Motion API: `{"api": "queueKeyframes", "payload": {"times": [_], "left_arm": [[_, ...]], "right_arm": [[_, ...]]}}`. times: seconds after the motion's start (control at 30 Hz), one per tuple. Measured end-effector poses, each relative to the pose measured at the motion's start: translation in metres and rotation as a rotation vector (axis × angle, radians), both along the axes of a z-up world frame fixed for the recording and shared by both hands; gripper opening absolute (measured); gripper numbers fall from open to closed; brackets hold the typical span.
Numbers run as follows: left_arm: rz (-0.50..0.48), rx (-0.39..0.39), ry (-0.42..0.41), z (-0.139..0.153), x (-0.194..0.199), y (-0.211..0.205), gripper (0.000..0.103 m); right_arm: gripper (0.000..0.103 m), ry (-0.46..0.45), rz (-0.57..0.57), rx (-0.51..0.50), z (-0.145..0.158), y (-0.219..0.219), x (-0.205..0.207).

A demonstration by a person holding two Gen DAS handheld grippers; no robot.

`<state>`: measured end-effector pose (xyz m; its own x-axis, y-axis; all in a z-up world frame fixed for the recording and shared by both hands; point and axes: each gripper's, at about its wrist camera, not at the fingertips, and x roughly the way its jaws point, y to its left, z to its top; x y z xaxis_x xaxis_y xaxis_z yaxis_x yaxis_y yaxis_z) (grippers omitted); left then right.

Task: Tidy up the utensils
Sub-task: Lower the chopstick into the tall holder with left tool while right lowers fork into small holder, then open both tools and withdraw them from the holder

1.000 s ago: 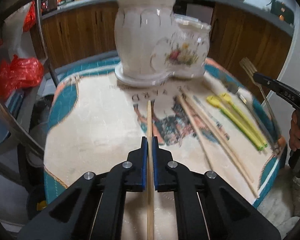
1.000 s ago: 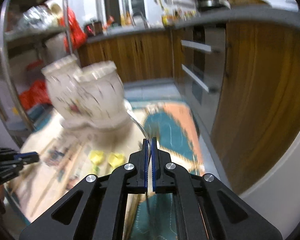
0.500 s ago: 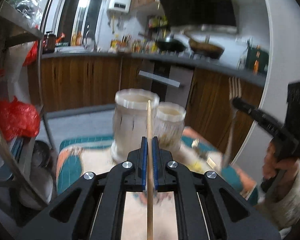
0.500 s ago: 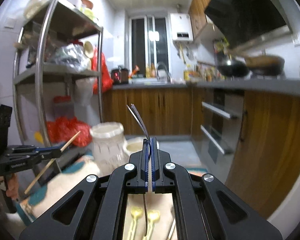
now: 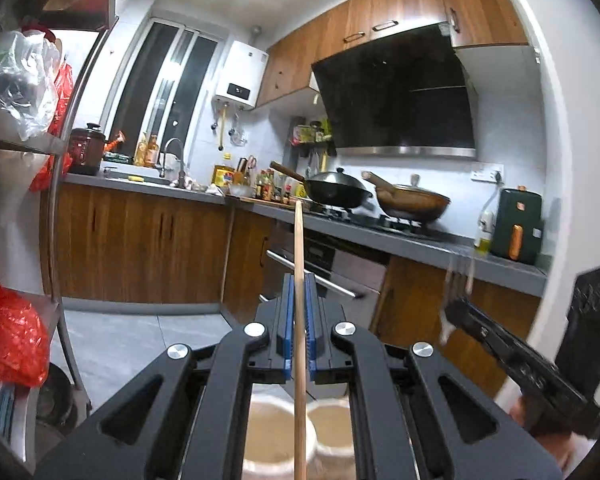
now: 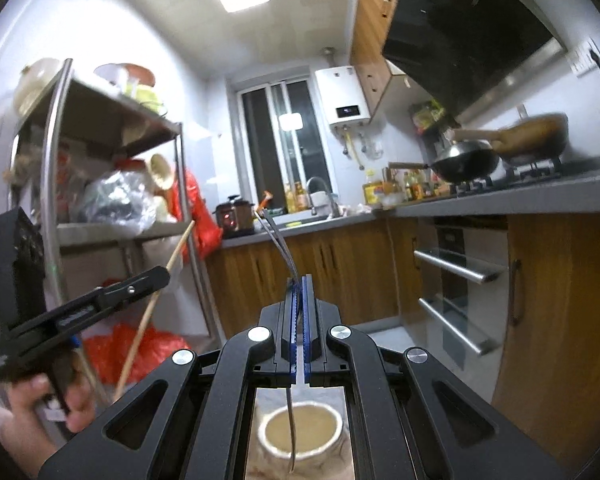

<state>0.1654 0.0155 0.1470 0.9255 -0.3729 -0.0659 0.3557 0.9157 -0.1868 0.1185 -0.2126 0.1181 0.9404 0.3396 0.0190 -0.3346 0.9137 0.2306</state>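
Left wrist shows my left gripper (image 5: pixel 298 320) clamping a chopstick (image 5: pixel 298 248) upright over the left jar (image 5: pixel 276 436), ready to drop. My right gripper (image 6: pixel 299 320) pinches a fork (image 6: pixel 278 240) above the other jar (image 6: pixel 302 436).

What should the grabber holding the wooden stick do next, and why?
Probably lower it straight down. The left gripper is shut on the chopstick, which stands upright, and its lower end hangs over the open mouth of the larger jar, so it seems lined up to drop in.
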Motion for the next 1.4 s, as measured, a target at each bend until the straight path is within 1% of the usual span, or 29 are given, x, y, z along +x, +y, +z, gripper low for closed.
{"api": "queueKeyframes", "payload": {"times": [0.07, 0.13, 0.17, 0.27, 0.4, 0.53, 0.7, 0.83, 1.0, 1.07, 1.17, 1.37, 1.4], "left_arm": [[0.015, 0.002, 0.001, -0.003, 0.018, -0.004, 0.005], [0.026, 0.003, 0.023, -0.01, 0.035, -0.007, 0.005], [0.041, 0.017, 0.031, -0.014, 0.044, -0.01, 0.005], [0.085, 0.043, 0.033, -0.025, 0.06, -0.012, 0.005], [0.107, 0.04, 0.044, -0.04, 0.072, -0.012, 0.005], [0.105, 0.075, 0.035, -0.053, 0.063, -0.009, 0.005], [0.101, 0.065, 0.047, -0.068, 0.041, 0.004, 0.005], [0.104, 0.065, 0.083, -0.081, 0.027, 0.015, 0.005], [0.117, 0.098, 0.125, -0.089, 0.022, 0.015, 0.005], [0.106, 0.122, 0.154, -0.093, 0.025, 0.012, 0.005], [0.111, 0.154, 0.173, -0.098, 0.029, 0.007, 0.005], [0.117, 0.171, 0.166, -0.099, 0.027, 0.004, 0.006], [0.12, 0.172, 0.166, -0.098, 0.026, 0.004, 0.007]], "right_arm": [[0.003, 0.016, -0.001, 0.036, -0.004, -0.004, 0.01], [0.003, 0.034, -0.006, 0.065, -0.009, -0.007, 0.021], [0.003, 0.039, -0.011, 0.076, -0.012, -0.008, 0.026], [0.003, 0.055, -0.026, 0.083, -0.021, -0.008, 0.036], [0.003, 0.08, -0.028, 0.064, -0.034, -0.001, 0.049], [0.003, 0.112, -0.012, 0.034, -0.046, 0.007, 0.056], [0.003, 0.181, 0.007, 0.003, -0.063, 0.012, 0.064], [0.003, 0.225, 0.014, -0.017, -0.071, 0.014, 0.07], [0.003, 0.267, 0.01, -0.04, -0.077, 0.018, 0.075], [0.004, 0.29, 0.01, -0.049, -0.08, 0.019, 0.078], [0.004, 0.304, 0.009, -0.056, -0.083, 0.02, 0.08], [0.004, 0.314, 0.009, -0.066, -0.084, 0.021, 0.08], [0.009, 0.321, 0.013, -0.069, -0.083, 0.021, 0.08]]}}
